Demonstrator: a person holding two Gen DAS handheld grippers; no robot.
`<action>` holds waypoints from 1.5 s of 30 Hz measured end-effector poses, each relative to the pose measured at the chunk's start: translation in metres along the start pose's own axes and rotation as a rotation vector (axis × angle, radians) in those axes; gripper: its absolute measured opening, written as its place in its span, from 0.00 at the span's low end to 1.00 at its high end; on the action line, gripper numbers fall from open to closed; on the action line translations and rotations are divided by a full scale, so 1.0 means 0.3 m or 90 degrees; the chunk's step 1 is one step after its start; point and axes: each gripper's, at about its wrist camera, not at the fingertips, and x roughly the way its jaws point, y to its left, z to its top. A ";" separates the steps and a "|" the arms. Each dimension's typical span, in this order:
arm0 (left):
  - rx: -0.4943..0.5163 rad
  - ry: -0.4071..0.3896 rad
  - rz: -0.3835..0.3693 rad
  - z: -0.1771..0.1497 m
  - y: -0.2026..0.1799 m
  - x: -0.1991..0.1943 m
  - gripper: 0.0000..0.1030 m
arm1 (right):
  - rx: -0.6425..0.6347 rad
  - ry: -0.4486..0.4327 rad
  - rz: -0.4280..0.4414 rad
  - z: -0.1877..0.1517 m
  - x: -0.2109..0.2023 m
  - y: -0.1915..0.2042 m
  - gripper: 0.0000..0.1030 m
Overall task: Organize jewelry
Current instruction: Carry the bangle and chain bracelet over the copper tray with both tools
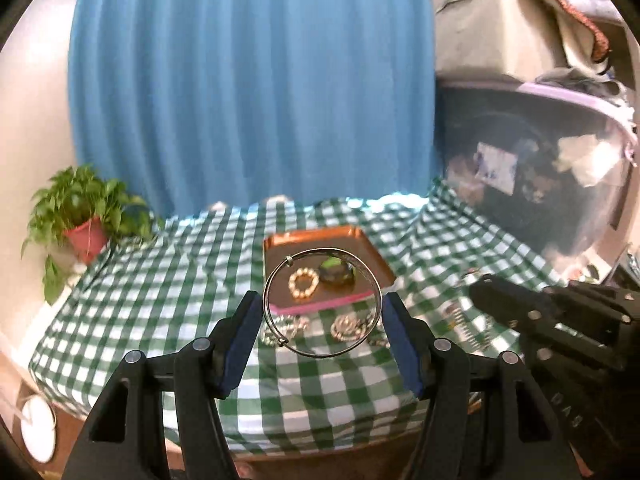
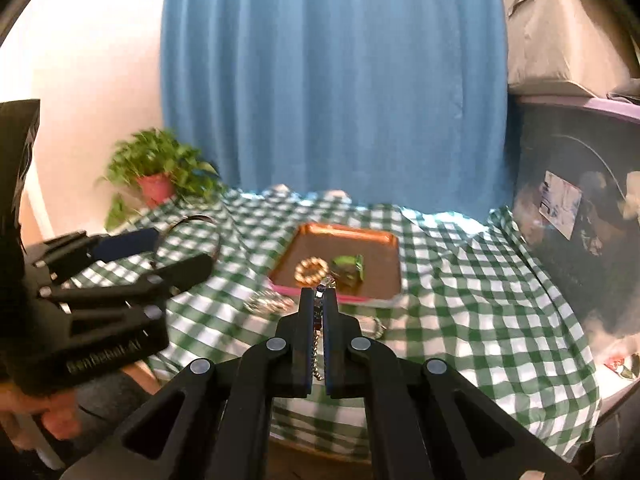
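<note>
the left tool grasps a thin silver bangle spanning its two blue pads, held above the checked table in front of the copper tray. the right tool is clenched on a beaded chain hanging between its fingers, near the tray's front edge.

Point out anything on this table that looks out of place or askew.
Two tangled silvery jewelry pieces lie loose on the rumpled green-and-white checked tablecloth, outside the copper-coloured tray, where only a gold beaded bracelet and a dark green piece sit. Nothing looks spilled or damaged.
</note>
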 end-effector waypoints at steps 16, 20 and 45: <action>0.004 0.011 -0.018 0.023 0.009 0.059 0.60 | 0.012 -0.021 0.041 0.058 0.025 0.017 0.02; -0.006 0.027 -0.013 0.017 0.032 0.125 0.60 | 0.017 -0.008 0.047 0.055 0.094 -0.001 0.02; -0.102 0.183 -0.065 0.035 0.188 0.867 0.60 | 0.030 0.091 0.044 0.090 0.660 -0.208 0.02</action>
